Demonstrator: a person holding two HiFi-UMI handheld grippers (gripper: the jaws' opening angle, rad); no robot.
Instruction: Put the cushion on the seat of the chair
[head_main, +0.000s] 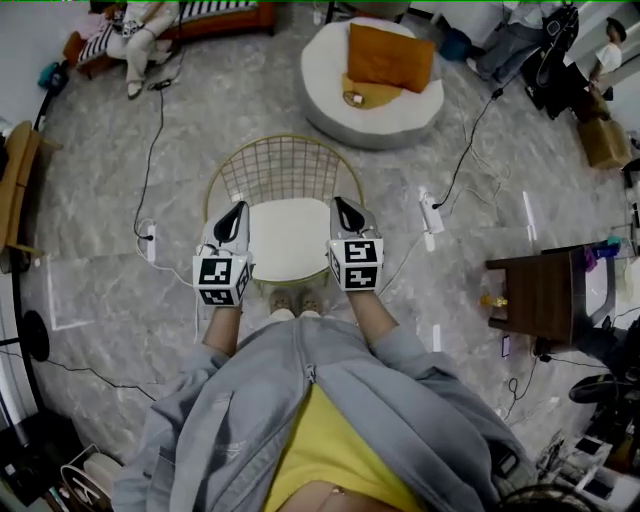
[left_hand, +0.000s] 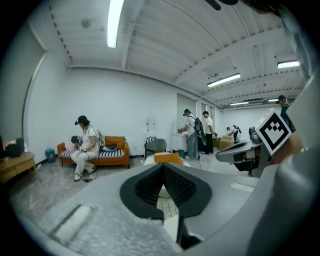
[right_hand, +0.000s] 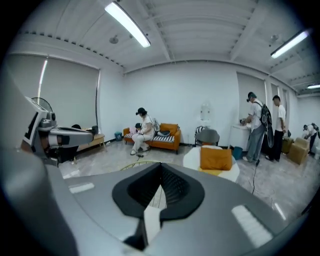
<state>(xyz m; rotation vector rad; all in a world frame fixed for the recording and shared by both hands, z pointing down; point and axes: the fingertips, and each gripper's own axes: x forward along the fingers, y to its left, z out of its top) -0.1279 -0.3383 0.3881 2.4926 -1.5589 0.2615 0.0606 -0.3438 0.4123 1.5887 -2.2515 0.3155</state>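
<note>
Cushion (head_main: 290, 240): white, round-cornered pad, lying flat on the seat of the chair (head_main: 284, 165), inside its gold wire back; placement looks complete. Handling, judged: light, soft and pliant, no fragility; it would sag if pinched at one point, so grip two opposite side edges, one per gripper. Left gripper (head_main: 238, 208): jaws closed, empty, held above the cushion's left edge. Right gripper (head_main: 344, 204): jaws closed, empty, above the right edge. Neither touches the pad. Edges: the wire back curves round the far and side rims, so the open approach is from the near side, where the person's feet (head_main: 297, 300) stand. Room: bare floor around the chair; cables (head_main: 150, 150) left, power strip (head_main: 430, 212) right, pouf (head_main: 335, 105) with an orange pillow (head_main: 390, 57) beyond, dark table (head_main: 540, 292) well apart.
</note>
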